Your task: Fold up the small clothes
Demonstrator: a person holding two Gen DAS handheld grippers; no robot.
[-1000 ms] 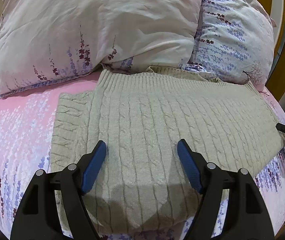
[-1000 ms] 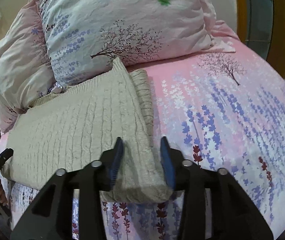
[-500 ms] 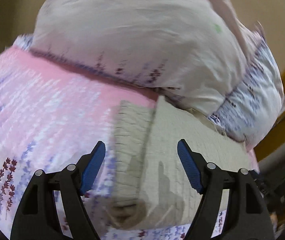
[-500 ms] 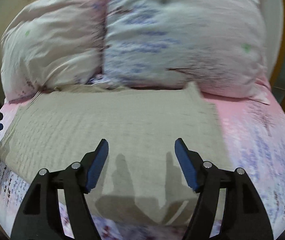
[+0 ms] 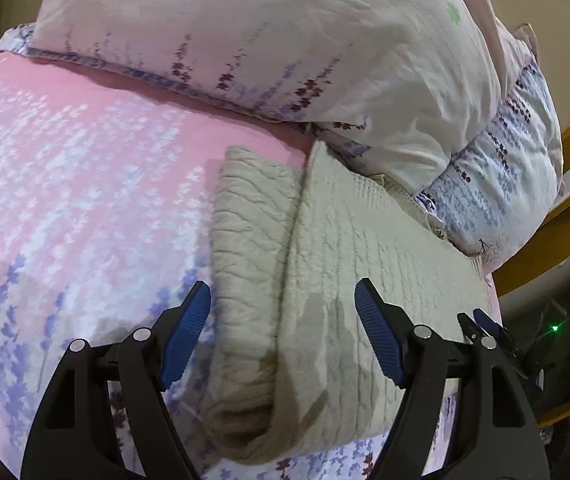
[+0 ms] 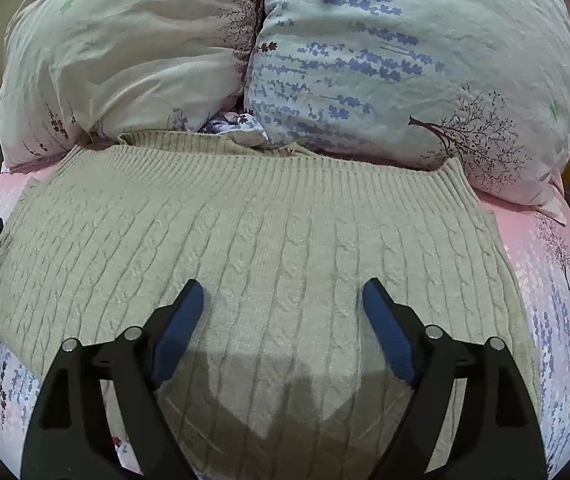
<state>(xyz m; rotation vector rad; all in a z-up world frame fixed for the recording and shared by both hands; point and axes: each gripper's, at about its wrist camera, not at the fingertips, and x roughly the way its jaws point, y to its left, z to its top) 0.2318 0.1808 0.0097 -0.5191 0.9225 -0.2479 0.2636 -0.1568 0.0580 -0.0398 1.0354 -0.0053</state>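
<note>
A beige cable-knit sweater [image 6: 269, 248] lies folded on the pink bed with its lavender-print sheet [image 5: 85, 184], its ribbed hem up against the two floral pillows [image 6: 405, 60] at the head of the bed. It reaches close to the bed's near edge, probably so both hands can reach it easily. A narrower folded layer [image 5: 245, 248] sticks out from under the top panel on one side, so the fold looks unfinished or uneven there.

The left tongs [image 5: 283, 334] hang released above that stepped edge, with knit below the gap but nothing pinched. They seem placed to take up the protruding layer.

The right tongs [image 6: 283, 328] hover over the middle of the sweater, their jaws opening with only flat fabric beneath and none gripped.
</note>
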